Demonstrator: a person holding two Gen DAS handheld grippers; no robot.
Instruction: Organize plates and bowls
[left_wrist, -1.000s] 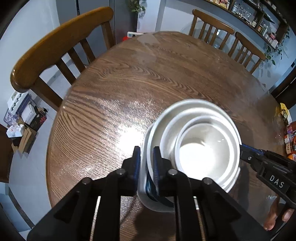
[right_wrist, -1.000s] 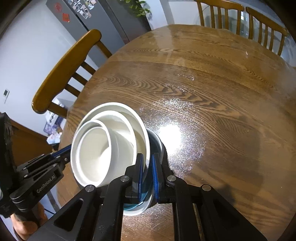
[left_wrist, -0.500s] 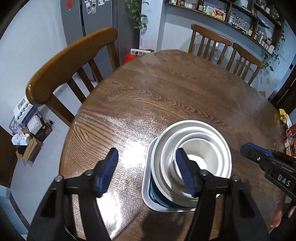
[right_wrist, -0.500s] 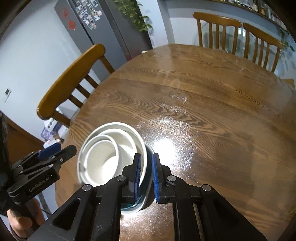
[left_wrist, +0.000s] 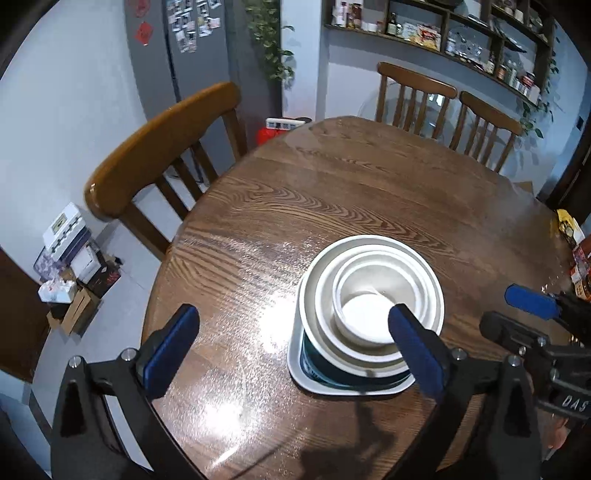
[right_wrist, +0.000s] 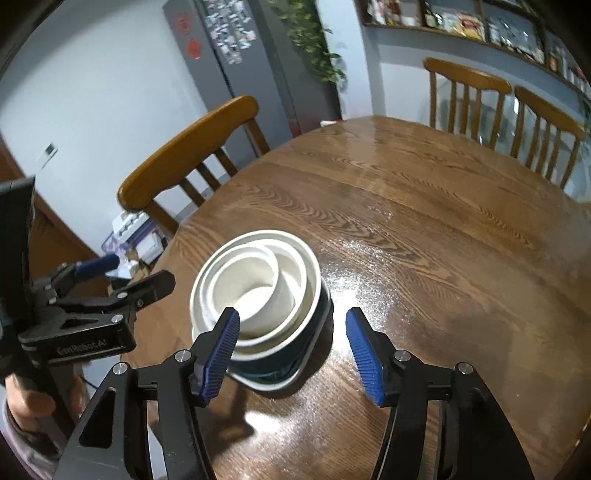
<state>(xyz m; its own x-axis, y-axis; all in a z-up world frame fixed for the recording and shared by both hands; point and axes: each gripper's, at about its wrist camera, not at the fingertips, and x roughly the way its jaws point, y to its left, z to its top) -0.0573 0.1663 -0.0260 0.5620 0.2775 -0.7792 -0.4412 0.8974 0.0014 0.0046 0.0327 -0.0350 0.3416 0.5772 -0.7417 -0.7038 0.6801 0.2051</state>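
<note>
A stack of nested white bowls (left_wrist: 371, 295) (right_wrist: 258, 284) sits in a dark teal bowl on a white square plate (left_wrist: 314, 386) (right_wrist: 266, 386), near the round wooden table's (left_wrist: 332, 192) (right_wrist: 424, 221) front edge. My left gripper (left_wrist: 291, 352) hangs above and in front of the stack, its jaws opening wide with nothing pressed between them. My right gripper (right_wrist: 291, 350) is on the stack's other side, jaws opening, its blue pads clear of the plate. Each gripper shows in the other's view: the right gripper (left_wrist: 517, 314) and the left gripper (right_wrist: 127, 275).
Wooden chairs stand around the table: one at the left (left_wrist: 162, 147) (right_wrist: 184, 147), two at the far side (left_wrist: 443, 99). Snack packets (left_wrist: 576, 251) lie at the table's right edge. Boxes (left_wrist: 70, 254) clutter the floor at left. A hand (right_wrist: 33, 398) holds the left gripper.
Both grippers let go of the plate's rim, opened and drew up and back from the stack. The stack now rests on the table by itself.
</note>
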